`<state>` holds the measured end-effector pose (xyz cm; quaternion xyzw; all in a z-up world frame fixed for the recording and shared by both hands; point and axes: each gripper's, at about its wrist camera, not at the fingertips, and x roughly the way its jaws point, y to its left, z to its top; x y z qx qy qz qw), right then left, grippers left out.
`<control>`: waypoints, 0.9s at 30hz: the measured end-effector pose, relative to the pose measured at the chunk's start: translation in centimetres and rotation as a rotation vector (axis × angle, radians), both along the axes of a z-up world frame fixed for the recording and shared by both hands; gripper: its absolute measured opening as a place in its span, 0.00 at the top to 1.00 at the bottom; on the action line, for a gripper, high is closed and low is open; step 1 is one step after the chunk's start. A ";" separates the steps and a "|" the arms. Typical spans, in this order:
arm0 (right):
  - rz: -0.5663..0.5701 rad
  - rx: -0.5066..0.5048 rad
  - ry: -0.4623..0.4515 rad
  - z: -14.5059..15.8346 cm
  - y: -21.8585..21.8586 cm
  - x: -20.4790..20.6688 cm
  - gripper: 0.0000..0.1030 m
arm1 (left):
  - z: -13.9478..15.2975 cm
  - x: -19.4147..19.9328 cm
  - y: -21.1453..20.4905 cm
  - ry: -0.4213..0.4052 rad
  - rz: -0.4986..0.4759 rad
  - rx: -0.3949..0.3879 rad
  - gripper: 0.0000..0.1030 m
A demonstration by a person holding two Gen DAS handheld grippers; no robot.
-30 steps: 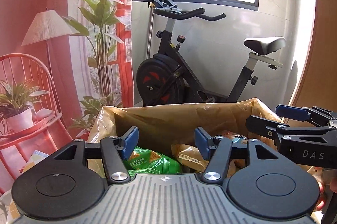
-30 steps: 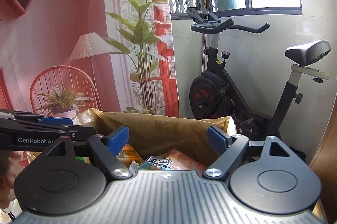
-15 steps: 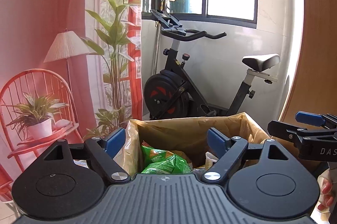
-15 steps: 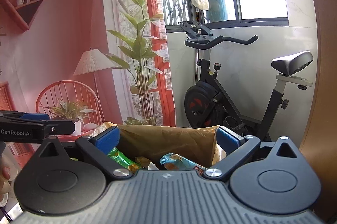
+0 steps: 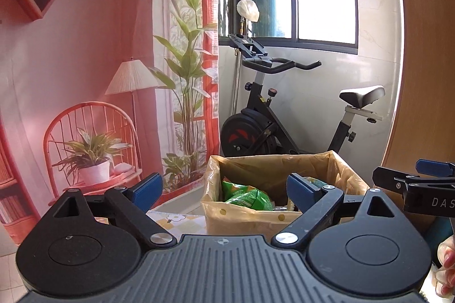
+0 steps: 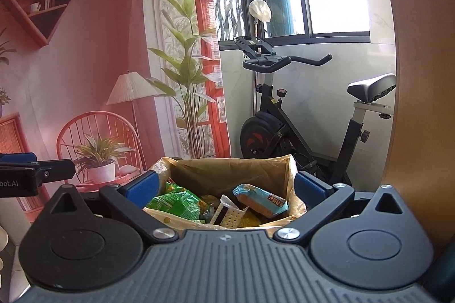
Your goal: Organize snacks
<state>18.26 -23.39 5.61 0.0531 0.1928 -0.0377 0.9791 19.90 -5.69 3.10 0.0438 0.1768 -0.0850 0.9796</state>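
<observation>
I see a printed backdrop [image 5: 85, 52] of a red room behind the snack box [image 6: 227, 175], and a black exercise bike [image 6: 284, 132] just behind the box on its right, under a window. The box is an open carton lined with a tan plastic bag, standing on a worktop [image 5: 176, 219] with a flowered cover.

My left tool [image 5: 224, 187] sits in front of the box, toward its left corner. Its jaws have just been opening and now stand spread wide, with nothing between the blue pads. My right tool [image 6: 226, 186] faces the box straight on from the front. Its jaws have also just been opening; they are spread to either side of the box mouth, gripping nothing.

Inside the box, a green snack bag [image 6: 173, 203] lies at the left. A blue-and-orange cracker packet [image 6: 261, 199] lies at the right. A small white-and-brown wrapper [image 6: 226, 213] leans between them, near the box's front wall.
</observation>
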 end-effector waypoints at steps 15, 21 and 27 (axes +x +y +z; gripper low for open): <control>-0.019 0.012 0.025 -0.4 1.5 -4.1 0.00 | -0.4 -3.4 1.2 0.019 0.035 -0.010 0.07; -0.013 0.016 0.030 -0.4 1.6 -4.5 0.00 | -0.3 -3.6 1.5 0.018 0.056 -0.007 0.07; -0.014 0.008 0.015 -0.1 1.7 -4.9 0.00 | -0.1 -4.1 1.4 0.000 0.071 -0.001 0.07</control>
